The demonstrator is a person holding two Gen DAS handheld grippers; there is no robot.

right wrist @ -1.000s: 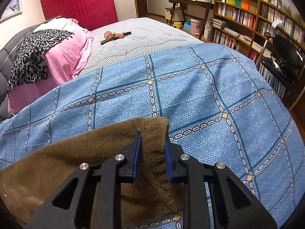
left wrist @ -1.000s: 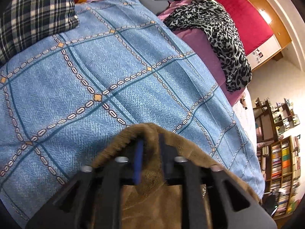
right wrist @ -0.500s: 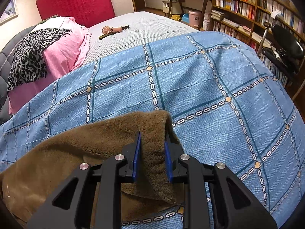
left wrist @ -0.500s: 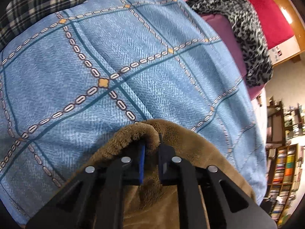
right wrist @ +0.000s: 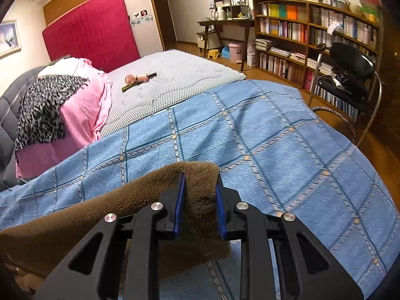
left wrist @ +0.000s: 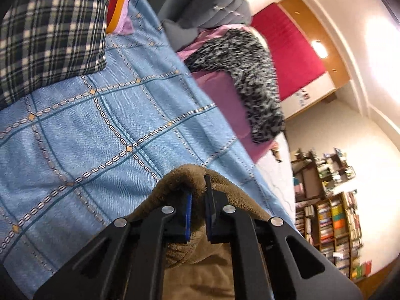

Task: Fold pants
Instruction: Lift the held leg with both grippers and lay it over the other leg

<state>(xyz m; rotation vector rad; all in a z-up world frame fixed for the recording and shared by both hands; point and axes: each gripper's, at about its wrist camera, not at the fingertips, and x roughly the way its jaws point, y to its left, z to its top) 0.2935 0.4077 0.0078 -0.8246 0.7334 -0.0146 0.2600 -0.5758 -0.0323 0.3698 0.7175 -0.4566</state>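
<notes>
Both tools, left [left wrist: 197,195] and right [right wrist: 199,195], pinch the brown pants [right wrist: 140,200] above the bed [right wrist: 287,150], mid-fold; next, lay that edge down evenly.

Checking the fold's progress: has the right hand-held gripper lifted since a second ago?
Yes. The right hand-held gripper, shut on the brown pants, has risen and tilted up: the bookshelf and far wall sit lower in its view, with more blue bedspread visible.

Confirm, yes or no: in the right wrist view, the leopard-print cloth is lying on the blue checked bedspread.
No. The leopard-print cloth is draped over the pink bedding at far left, apart from the blue checked bedspread.
</notes>
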